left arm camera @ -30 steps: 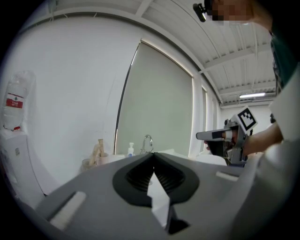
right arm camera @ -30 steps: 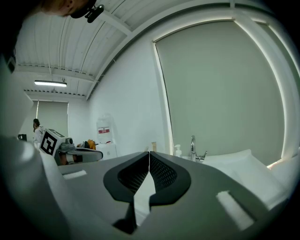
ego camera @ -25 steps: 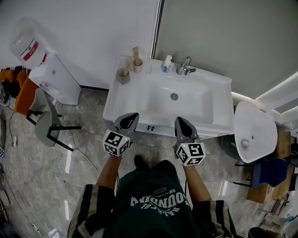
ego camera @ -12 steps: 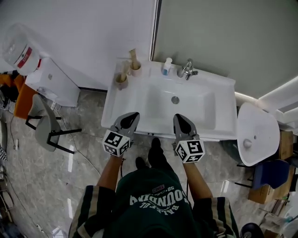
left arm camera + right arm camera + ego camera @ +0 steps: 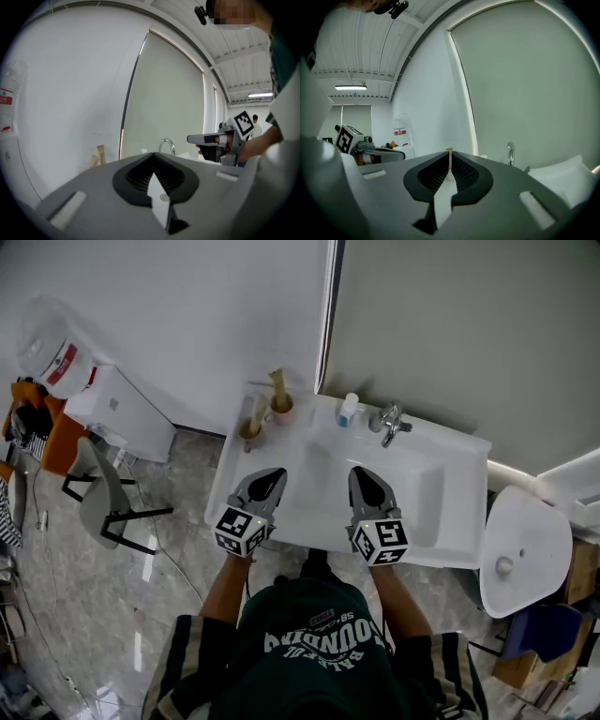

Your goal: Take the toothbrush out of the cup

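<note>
Left tongs and right tongs, both closed and empty, hover over the sink. At its far left a cup holds a toothbrush, with a bottle and a faucet to the right.

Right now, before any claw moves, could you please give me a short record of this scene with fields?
sink: white, against the wall
left claw: shut, empty, over the sink's front left
right claw: shut, empty, over the basin
near cup: back left corner, stick-like item upright inside
far cup: behind it, likewise
faucet: back rim
bottle: beside the faucet
</note>
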The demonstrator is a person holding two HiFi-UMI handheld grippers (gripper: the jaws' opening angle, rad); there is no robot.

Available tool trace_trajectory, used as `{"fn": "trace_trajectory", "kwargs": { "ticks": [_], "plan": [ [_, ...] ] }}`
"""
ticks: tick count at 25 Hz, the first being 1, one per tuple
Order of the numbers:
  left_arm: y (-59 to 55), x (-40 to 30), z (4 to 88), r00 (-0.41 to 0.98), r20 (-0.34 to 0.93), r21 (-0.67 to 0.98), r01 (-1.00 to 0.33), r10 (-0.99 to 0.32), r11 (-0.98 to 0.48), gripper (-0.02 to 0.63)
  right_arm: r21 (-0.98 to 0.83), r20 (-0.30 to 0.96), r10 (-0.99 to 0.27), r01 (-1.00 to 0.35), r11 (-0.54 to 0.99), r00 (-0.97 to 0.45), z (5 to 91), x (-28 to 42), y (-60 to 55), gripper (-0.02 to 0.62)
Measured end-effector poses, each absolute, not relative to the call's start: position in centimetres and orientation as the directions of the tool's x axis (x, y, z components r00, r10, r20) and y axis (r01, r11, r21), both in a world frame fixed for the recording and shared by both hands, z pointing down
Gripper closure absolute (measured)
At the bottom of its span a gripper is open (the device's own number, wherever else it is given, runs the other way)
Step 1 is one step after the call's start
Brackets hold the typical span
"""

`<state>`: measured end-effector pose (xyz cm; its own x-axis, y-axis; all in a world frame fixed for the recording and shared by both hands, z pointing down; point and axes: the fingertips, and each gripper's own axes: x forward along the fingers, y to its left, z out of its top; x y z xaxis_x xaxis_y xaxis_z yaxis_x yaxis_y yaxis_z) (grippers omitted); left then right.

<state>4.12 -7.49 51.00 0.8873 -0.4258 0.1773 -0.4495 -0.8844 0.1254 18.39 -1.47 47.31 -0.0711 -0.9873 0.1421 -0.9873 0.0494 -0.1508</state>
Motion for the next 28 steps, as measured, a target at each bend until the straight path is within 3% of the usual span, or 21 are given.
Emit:
{"fn": "trace_trajectory", "kwargs": {
  "ticks": [9, 28],
  "plan": [
    [-9.8, 6.9, 51.8, 0.848, 0.194, 0.136, -0.52, -0.492, -0.843, 0.555, -0.166, 0.173, -0.963, -0.969, 0.18, -0.209, 49.2, 19.3, -5.4, 0.594],
    [-13.1, 5.0, 53.3, 0.82, 0.208, 0.159, -0.566, -0.533, -0.809, 0.555, -0.19, 0.21, -0.943, -0.957, 0.218, -0.257, 51.1, 18.0, -9.0, 0.594]
  ]
}}
